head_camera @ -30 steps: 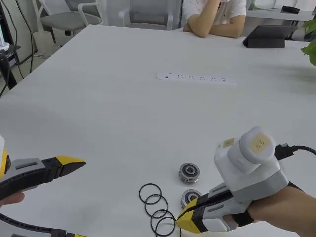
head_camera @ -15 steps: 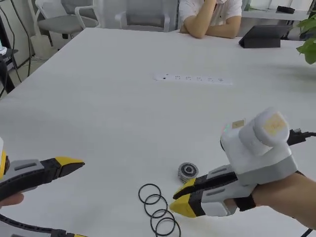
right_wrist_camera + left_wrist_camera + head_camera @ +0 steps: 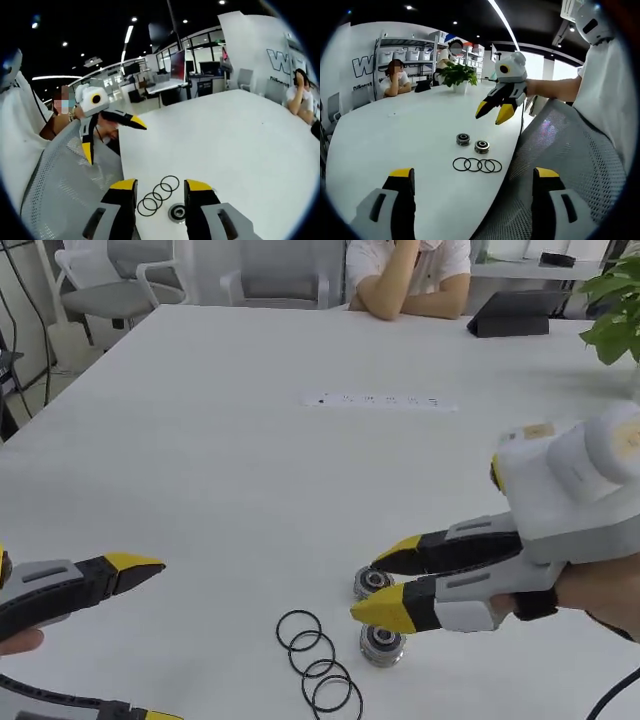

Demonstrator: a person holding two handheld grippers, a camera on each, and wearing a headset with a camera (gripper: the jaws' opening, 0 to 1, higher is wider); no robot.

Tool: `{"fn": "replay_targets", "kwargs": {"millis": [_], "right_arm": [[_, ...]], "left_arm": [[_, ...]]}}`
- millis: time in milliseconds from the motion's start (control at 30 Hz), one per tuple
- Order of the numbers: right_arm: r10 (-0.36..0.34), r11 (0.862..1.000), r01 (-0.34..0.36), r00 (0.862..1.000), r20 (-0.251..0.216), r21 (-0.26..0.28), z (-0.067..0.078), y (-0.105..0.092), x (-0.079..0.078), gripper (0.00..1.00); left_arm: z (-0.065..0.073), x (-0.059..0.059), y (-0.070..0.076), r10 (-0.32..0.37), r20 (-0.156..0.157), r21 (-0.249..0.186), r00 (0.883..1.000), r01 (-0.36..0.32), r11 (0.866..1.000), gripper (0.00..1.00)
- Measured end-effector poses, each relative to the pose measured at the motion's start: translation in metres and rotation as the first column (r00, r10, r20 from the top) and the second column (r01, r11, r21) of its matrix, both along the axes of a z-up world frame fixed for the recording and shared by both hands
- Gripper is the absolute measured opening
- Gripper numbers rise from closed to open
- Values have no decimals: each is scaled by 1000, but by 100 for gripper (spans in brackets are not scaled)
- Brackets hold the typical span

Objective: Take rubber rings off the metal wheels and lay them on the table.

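- Hovering over the two metal wheels (image 3: 382, 643), your right gripper (image 3: 388, 580) has its jaws parted and nothing held
- One wheel shows between its jaws in the right gripper view
- Four rubber rings (image 3: 318, 661) lie in an overlapping row on the table (image 3: 250, 460), just left of the wheels
- Your left gripper (image 3: 145, 638) gapes wide, empty, well left of the rings

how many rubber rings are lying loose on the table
4 rubber rings in one overlapping row on the table, just beside the nearer metal wheel. Any still on the wheels can't be made out.
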State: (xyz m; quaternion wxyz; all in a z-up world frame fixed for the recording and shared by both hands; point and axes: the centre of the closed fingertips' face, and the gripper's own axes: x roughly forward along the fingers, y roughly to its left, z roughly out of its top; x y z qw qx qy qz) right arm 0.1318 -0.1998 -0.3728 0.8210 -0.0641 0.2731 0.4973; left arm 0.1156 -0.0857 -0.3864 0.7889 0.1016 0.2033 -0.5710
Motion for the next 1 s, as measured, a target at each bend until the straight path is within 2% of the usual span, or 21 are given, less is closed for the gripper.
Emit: {"fn": "replay_targets", "kwargs": {"millis": [267,567,800,1000], "right_arm": [[-18,999,16,999,38,45,15,-12,-13,53],[-83,995,81,996,30,60,14,-37,-28,67],[-193,978,191,981,21,80,8,-63,-34,76],[-279,957,279,960,-4,82,-1,-83,-40,81]], "left_arm": [[0,-3,1,4,-3,7,1000,-4,1000,99],[0,-4,2,16,-2,8,1000,-16,1000,99],[2,-9,4,10,-13,8,1000,-10,1000,99],[5,-11,5,16,-21,-4,1000,-16,1000,99]]}}
